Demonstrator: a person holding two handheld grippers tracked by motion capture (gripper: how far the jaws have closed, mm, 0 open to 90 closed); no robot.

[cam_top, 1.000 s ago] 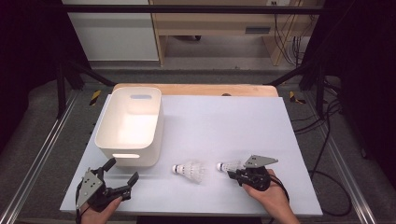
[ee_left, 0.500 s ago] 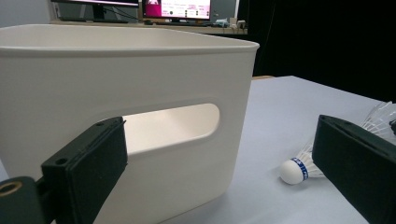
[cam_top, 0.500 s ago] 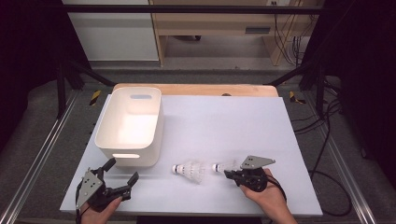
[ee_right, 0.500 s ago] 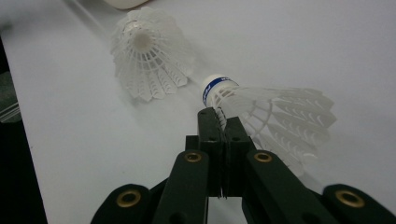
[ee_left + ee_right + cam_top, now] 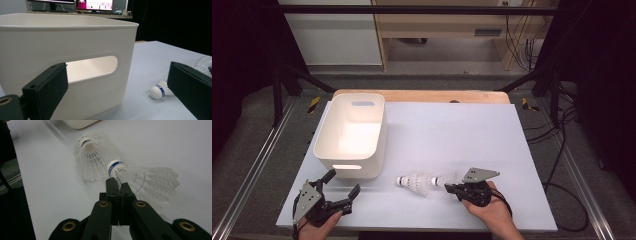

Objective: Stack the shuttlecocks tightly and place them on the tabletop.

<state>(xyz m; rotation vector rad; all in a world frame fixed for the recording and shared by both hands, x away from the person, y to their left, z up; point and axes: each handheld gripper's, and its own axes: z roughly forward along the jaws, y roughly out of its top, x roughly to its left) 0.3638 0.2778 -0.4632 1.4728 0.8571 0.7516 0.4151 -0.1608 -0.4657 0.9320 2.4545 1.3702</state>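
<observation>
**benchwatcher:** So where's this at? Looks to me like a "shuttlecocks go in the bin" job that's barely getting going. The white bin [image 5: 350,134] is sitting at centre left of the high view and, as far as I can see into it, nothing's in there yet. Both birdies are lying on the white table [image 5: 462,130], lower middle of the frame.

**netcord_99:** Yeah, I'd call it step one. The right gripper [image 5: 451,189] is pinching the nearer shuttlecock [image 5: 140,180]. In the right gripper view the jaws are squeezed practically together, nipping the edge of the skirt just behind the cork. Whether it's lifting off the table yet, I can't tell. The other shuttlecock [image 5: 412,182] is lying just beside it on its left, the two maybe touching, nobody gripping it.

**benchwatcher:** And the left gripper [image 5: 341,186]?

**netcord_99:** Idling at lower left, jaws spread wide, holding nothing, pointing at the bin's handle slot [image 5: 92,67].

**benchwatcher:** Materials?

**netcord_99:** The bin is looking like smooth matte plastic, with rounded corners and an oval cutout. The birdies are translucent white plastic, lattice skirts flaring into cones, round white corks with a blue band. That thin skirt is probably flexing under the pinch. So both birdies are still waiting to get carried over and dropped in.
</observation>
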